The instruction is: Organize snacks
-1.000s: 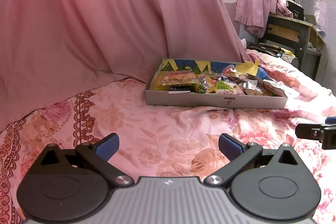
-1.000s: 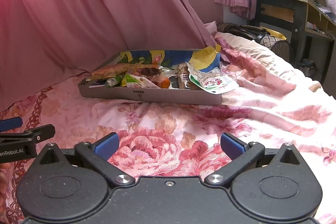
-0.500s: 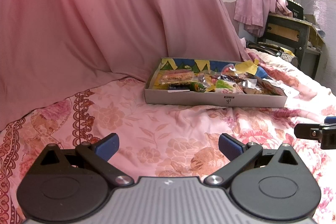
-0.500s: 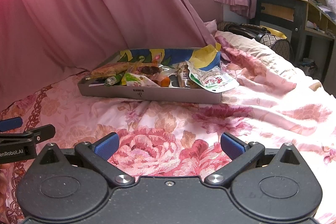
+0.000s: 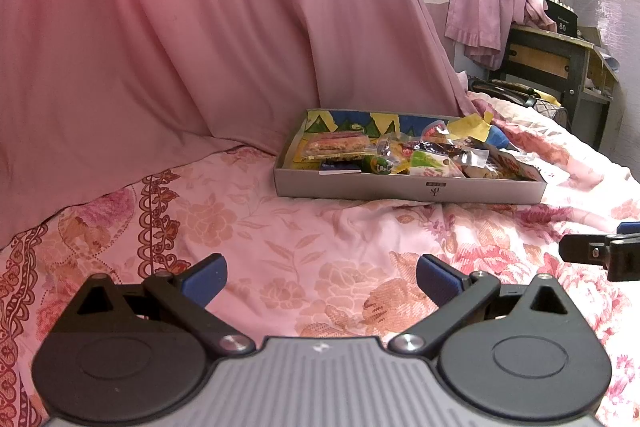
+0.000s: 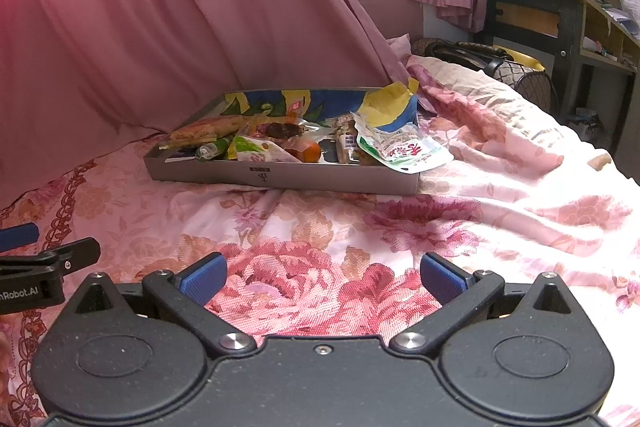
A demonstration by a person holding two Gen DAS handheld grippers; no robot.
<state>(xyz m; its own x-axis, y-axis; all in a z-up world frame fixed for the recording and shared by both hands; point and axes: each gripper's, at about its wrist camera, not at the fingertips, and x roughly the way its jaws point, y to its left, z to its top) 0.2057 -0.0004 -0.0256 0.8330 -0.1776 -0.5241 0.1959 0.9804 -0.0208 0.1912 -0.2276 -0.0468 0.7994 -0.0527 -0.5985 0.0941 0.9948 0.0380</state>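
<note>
Flat grey cardboard tray [image 5: 408,190], shallow-walled and rectangular, sits on a floral pink bedspread [image 5: 304,243] — soft, creased cotton with rose print. From the left wrist view the tray lies at about 1 o'clock, well ahead of the left gripper [image 5: 320,277]; from the right wrist view it lies at about 12 o'clock, a little left, well apart from the right gripper [image 6: 322,275]. Tray interior is lined with blue-and-yellow printed paper and heaped with snacks: a long clear-wrapped bar [image 5: 334,143] at its left end, a green crinkly packet [image 6: 256,150], a small orange piece [image 6: 311,151], a glossy white-and-green pouch [image 6: 402,149] drooping over the right rim. Left gripper: jaws spread wide, blue ribbed pads facing each other, nothing between them but bedspread. Right gripper: likewise spread wide and empty, held low over a large red rose print. Each gripper's black finger shows at the other view's edge — at 3 o'clock and 9 o'clock. Smooth pink curtain [image 5: 180,39] hangs in heavy folds behind the tray; a dark wooden desk [image 6: 560,15] stands at 2 o'clock.
</note>
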